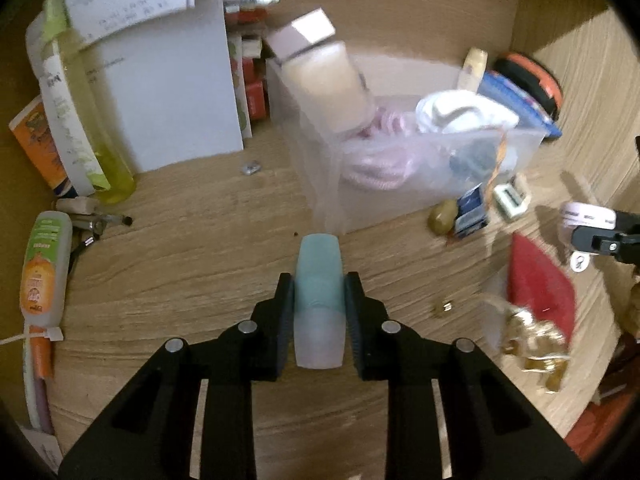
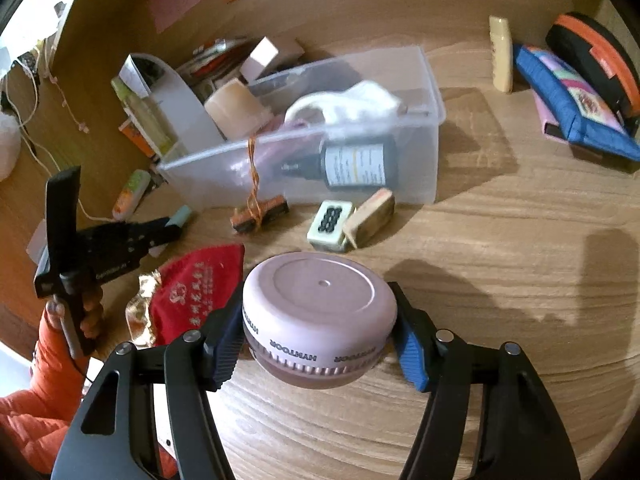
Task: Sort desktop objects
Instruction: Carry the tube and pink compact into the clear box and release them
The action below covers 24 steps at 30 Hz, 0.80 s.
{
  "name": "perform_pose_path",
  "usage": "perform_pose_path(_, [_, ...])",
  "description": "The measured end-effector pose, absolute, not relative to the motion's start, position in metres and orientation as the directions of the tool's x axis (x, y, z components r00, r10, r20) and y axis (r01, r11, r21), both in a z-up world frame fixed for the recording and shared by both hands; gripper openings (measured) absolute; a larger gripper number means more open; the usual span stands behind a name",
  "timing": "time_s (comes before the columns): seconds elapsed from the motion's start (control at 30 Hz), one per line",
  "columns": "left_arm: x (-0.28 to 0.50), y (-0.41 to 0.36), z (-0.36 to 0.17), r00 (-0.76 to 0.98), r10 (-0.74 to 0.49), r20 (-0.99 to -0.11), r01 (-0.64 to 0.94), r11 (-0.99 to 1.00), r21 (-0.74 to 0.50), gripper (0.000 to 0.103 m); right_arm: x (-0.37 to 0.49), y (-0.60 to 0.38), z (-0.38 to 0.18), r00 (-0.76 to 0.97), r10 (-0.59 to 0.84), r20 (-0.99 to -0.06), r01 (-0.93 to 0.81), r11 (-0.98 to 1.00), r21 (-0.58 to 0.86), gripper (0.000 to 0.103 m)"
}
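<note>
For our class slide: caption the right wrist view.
Right hand-held gripper holds pink round case before clear bin.

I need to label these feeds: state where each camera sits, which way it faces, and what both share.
Left wrist: on the left gripper, looking down its jaws, shut on a teal tube, toward the desk.
Right wrist: on the right gripper, jaws shut on a pink round case; a hand shows.
Shared: clear bin, red pouch.

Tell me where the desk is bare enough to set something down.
Bare wood lies between the clear bin and the blue pouch, and left of the bin up to the white folder. Crowded: the bin's front by the mahjong tile, and around the red pouch.
</note>
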<state>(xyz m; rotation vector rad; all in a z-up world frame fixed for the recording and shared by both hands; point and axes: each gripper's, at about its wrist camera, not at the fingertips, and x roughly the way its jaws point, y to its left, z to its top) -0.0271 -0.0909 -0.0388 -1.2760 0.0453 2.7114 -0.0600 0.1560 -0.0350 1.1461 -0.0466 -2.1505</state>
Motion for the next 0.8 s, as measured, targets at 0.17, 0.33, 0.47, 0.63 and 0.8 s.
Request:
perform_pose_path(0.17, [-0.019, -0.091, -0.024, -0.677, 0.114, -0.727, -0.107, -0.993, -0.056, 0.024, -0.06, 0.156, -0.027, -0.389, -0.601, -0.698, 0.548, -0.76, 0.349, 0.062])
perform_pose_path(0.33, [-0.01, -0.097, -0.009, -0.723, 0.114, -0.681, -0.073, -0.993, -0.089, 0.024, -0.061, 0.156, -0.016, -0.41, -0.608, -0.679, 0.55, -0.759, 0.348, 0.061])
perform_pose_path(0.47, [-0.01, -0.1, -0.001, -0.751, 0.107, -0.652, -0.047, -0.993, -0.11, 0.024, -0.066, 0.153, -0.003, -0.436, -0.613, -0.658, 0.558, -0.759, 0.337, 0.062])
perform_pose_path(0.63, [-0.014, -0.103, 0.011, -0.777, 0.123, -0.618, -0.041, -0.989, -0.145, 0.024, -0.074, 0.148, 0.013, -0.465, -0.628, -0.624, 0.573, -0.751, 0.328, 0.061])
perform_pose_path(0.8, [-0.02, -0.099, 0.024, -0.796, 0.141, -0.589, -0.06, -0.986, -0.155, 0.024, -0.088, 0.136, 0.029, -0.487, -0.64, -0.594, 0.597, -0.74, 0.309, 0.061])
